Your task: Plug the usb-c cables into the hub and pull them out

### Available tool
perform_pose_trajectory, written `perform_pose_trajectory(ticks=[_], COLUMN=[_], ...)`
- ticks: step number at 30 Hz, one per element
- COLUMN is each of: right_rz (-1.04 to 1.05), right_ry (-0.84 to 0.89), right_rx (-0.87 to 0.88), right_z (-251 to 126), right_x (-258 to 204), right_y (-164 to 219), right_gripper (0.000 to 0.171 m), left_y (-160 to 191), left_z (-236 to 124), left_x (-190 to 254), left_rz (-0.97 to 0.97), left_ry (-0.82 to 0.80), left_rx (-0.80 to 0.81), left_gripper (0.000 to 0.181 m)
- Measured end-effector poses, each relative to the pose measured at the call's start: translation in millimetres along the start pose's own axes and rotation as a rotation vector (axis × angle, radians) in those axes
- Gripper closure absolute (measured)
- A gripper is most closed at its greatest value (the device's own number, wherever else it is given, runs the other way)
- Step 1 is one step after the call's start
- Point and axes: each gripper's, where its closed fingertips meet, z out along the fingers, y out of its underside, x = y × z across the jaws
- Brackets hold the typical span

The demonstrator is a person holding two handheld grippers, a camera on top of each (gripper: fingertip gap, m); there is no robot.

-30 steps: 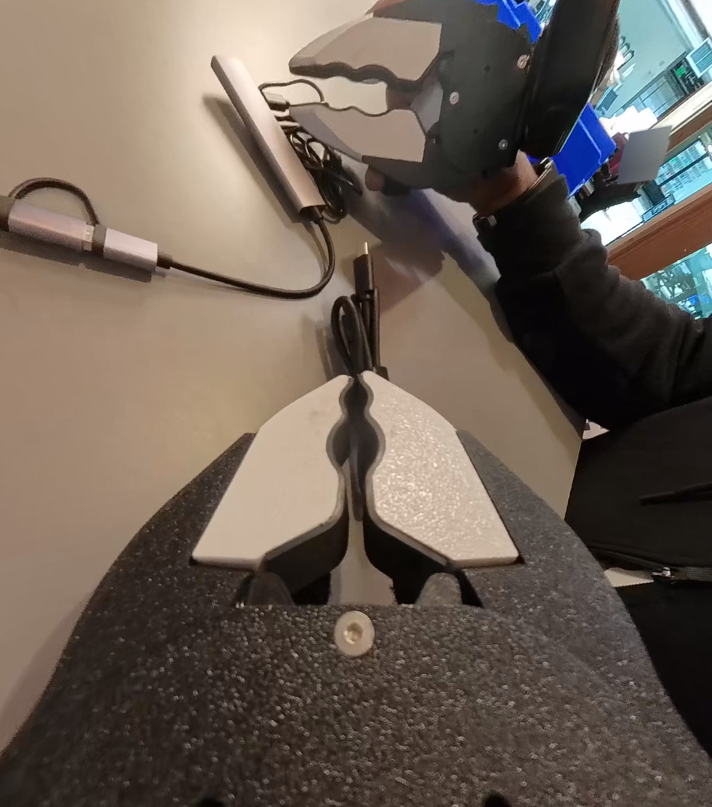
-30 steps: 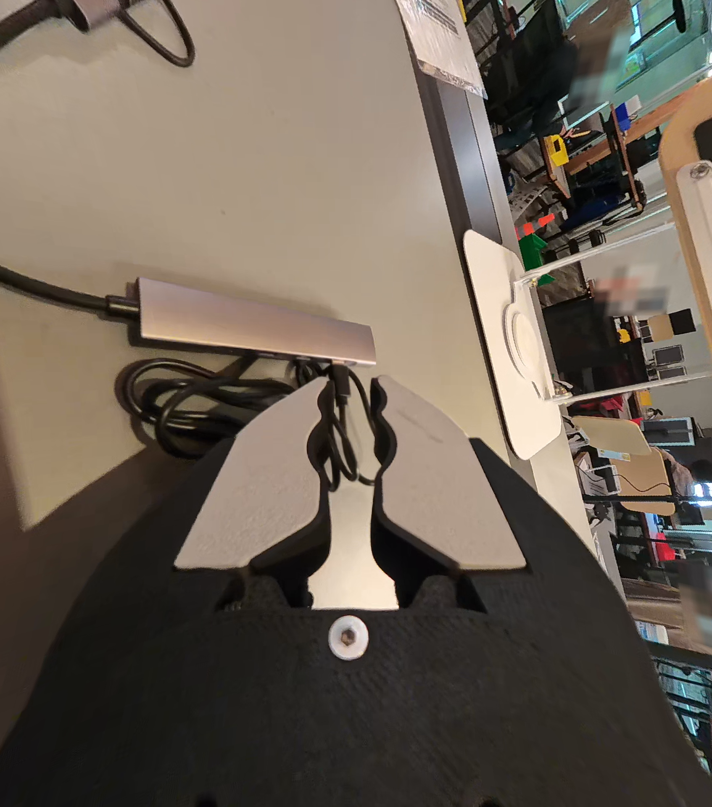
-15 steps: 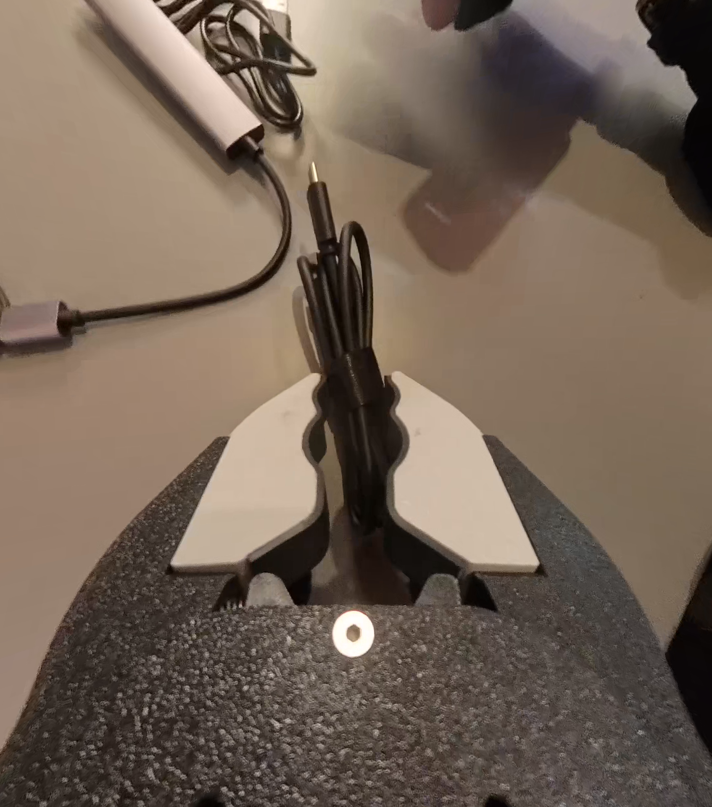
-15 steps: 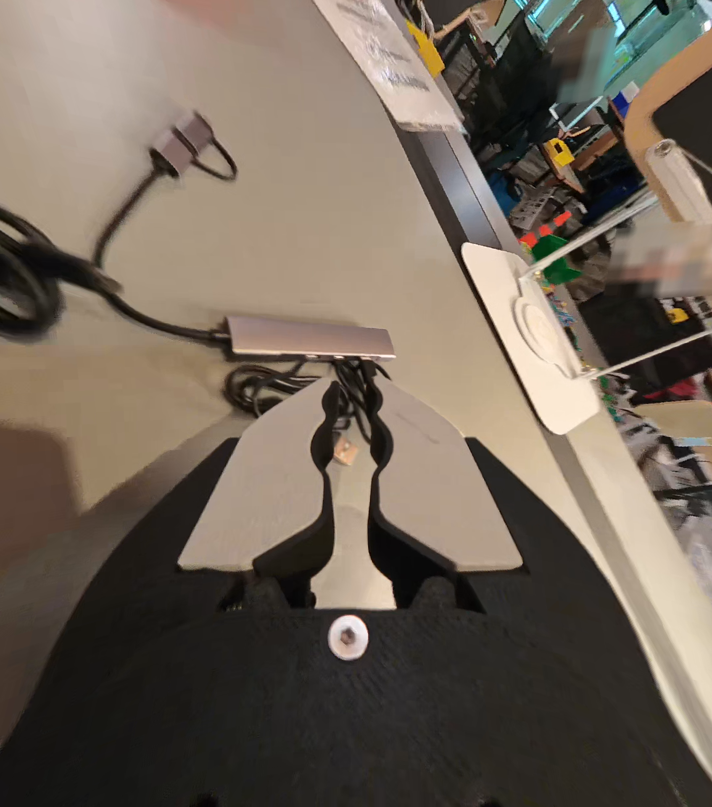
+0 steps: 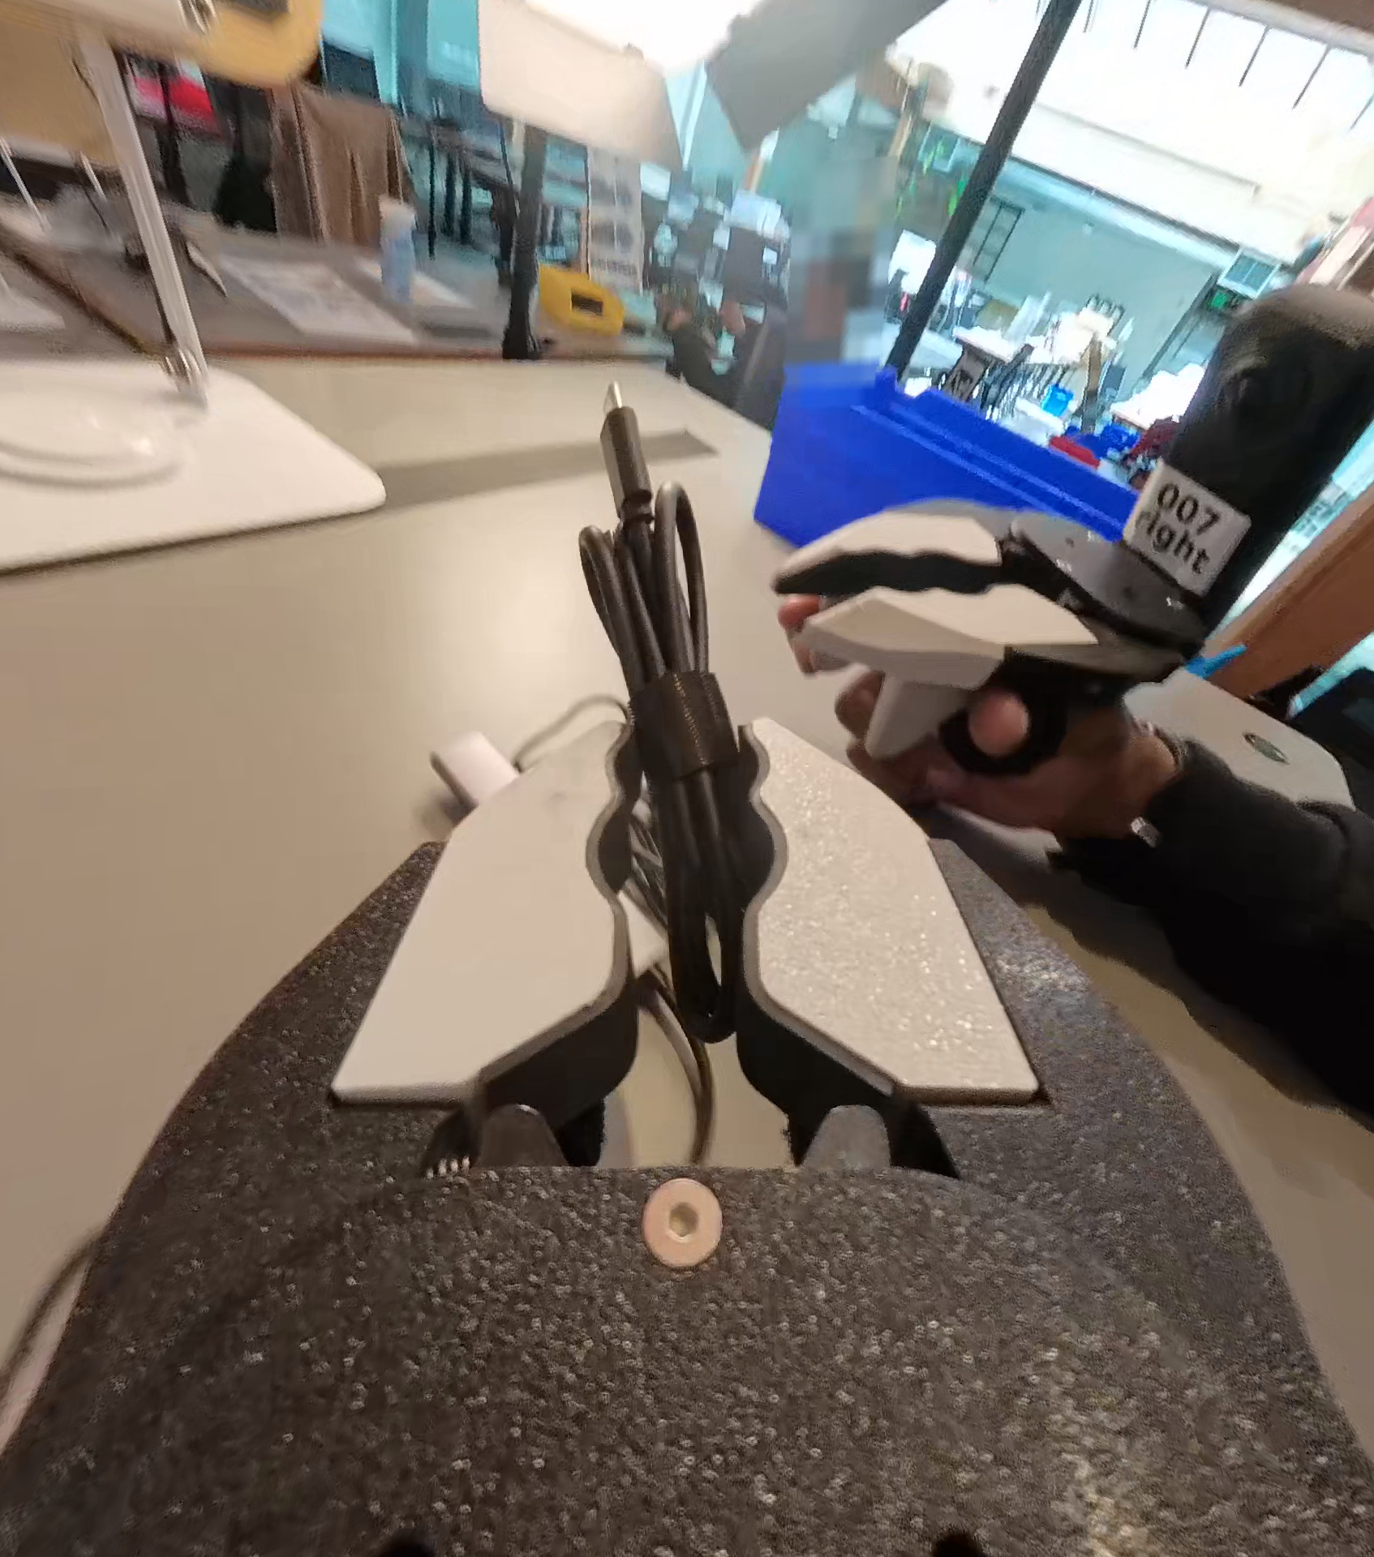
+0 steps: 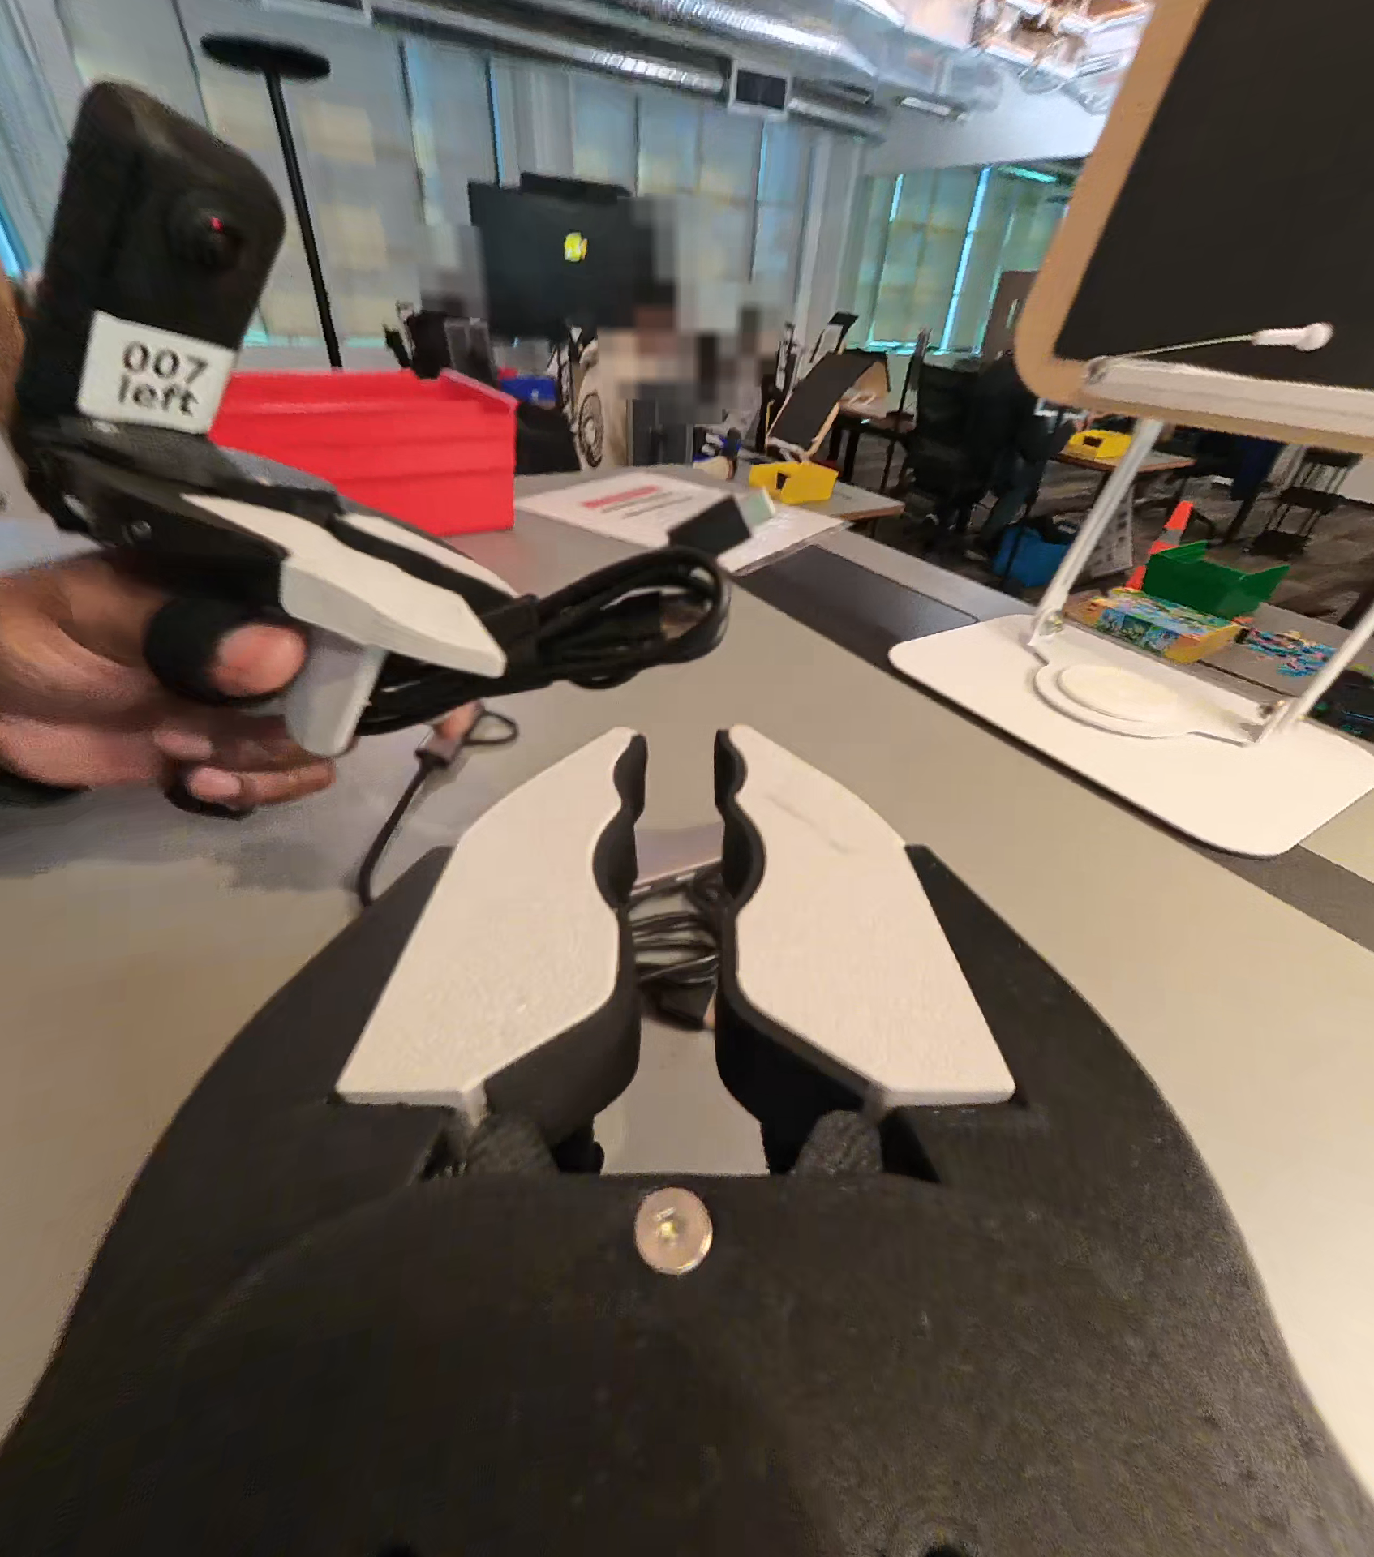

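Pinching a bundled black usb-c cable (image 5: 671, 758) between its two grey fingers, our left gripper (image 5: 684, 758) holds the coil off the grey table (image 5: 161, 758), with the wrap band sitting right at the fingertips and the plug end (image 5: 623, 455) sticking out ahead into the air. In the right wrist view we see that same left gripper (image 6: 490, 640) from the side, gripped by a hand (image 6: 102, 674), the cable loops (image 6: 625, 615) trailing forward past its tips. Our right gripper (image 6: 677, 741) holds nothing: its fingers stand slightly apart with a clear gap between them. Through that gap, down on the table, we make out the end of the silver hub (image 6: 671, 847) and a second coil of black cable (image 6: 675, 935) lying just beside it; whether that cable is plugged in we cannot tell. A dark lead (image 6: 397, 809) runs from the hub's side across the table toward the left hand. In the left wrist view the right gripper (image 5: 802, 611) hovers off to the right above the table, held by the other hand (image 5: 995, 758) in a dark sleeve. Farther out stand a white stand base (image 6: 1172, 758), a blue bin (image 5: 877, 480) and a red bin (image 6: 380, 446).
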Motion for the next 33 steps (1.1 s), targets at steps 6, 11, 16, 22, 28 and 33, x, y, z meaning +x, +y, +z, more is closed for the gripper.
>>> perform_pose_trajectory(ticks=[6, 11, 16, 22, 28, 33], right_rz=[0.115, 0.170, 0.149, 0.196, 0.211, 0.253], right_ry=[0.172, 0.158, 0.088, 0.071, 0.073, 0.006], right_rx=[0.132, 0.228, 0.248, 0.262, 0.267, 0.246], right_z=[15, 44, 64, 63, 55, 50], right_x=[52, 54, 38, 40, 41, 35], right_y=[-31, -35, -30, -29, -29, -25], right_gripper=[0.155, 0.144, 0.137, 0.134, 0.132, 0.115], left_y=[-38, -36, -36, -30, -29, -28], left_z=[38, 30, 29, 34, 39, 46], left_x=[-35, -47, -44, -39, -33, -19], left_rz=[0.283, 0.324, 0.355, 0.406, 0.439, 0.418], left_ry=[-0.027, -0.048, -0.062, -0.057, -0.043, 0.022], left_rx=[0.149, 0.186, 0.203, 0.165, 0.160, 0.168], left_gripper=[0.158, 0.158, 0.158, 0.158, 0.158, 0.158])
